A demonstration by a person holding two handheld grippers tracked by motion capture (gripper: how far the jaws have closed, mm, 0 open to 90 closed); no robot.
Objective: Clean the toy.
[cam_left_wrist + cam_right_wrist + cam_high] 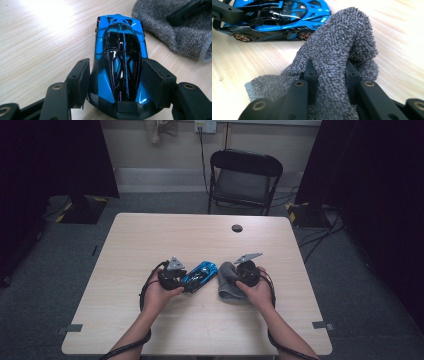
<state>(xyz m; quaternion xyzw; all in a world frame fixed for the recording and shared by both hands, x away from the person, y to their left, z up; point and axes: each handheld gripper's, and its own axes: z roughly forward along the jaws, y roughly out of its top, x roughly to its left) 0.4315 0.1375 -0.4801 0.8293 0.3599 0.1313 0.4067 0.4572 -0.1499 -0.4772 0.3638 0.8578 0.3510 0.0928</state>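
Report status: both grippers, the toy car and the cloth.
Left gripper clamped on blue toy car, car on table. Right gripper pinching a fold of grey cloth beside the car. Nothing between them.

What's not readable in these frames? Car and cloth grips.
- Toy car rear underside and wheels, left gripper view: hidden by the left gripper and cut by the bottom edge.
- Grey cloth, right gripper view: the right gripper pads are buried in a fold.
- High view: jaw contact too small.

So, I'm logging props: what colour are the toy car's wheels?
Bronze-gold rims on the toy car, clearest in the right gripper view.
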